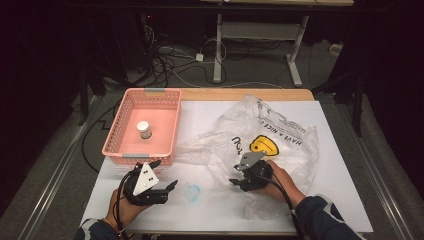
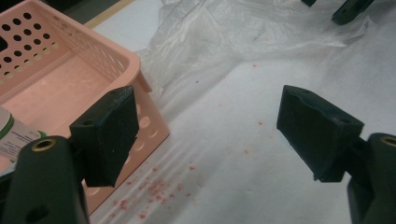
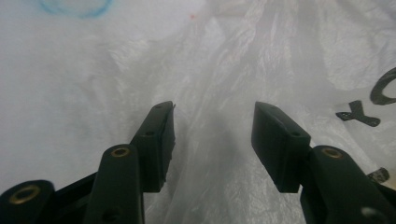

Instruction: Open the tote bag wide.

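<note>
Black jaws of the right gripper [image 3: 212, 140] stand apart astride a raised fold of the clear plastic bag [image 1: 270, 130], which lies crumpled on the white counter [image 1: 340, 175]. Its yellow smiley print [image 1: 264, 145] sits just beyond. The left gripper [image 2: 205, 135] hangs wide open over bare counter, beside the pink basket [image 1: 165, 107]. A small white-capped bottle [image 1: 144, 129] stands inside the basket. A faint blue ring [image 1: 192, 191] marks the counter between the two grippers.

Left tongs [image 1: 167, 176] jaws wide apart, right tongs [image 1: 233, 176] jaws parted, low
</note>
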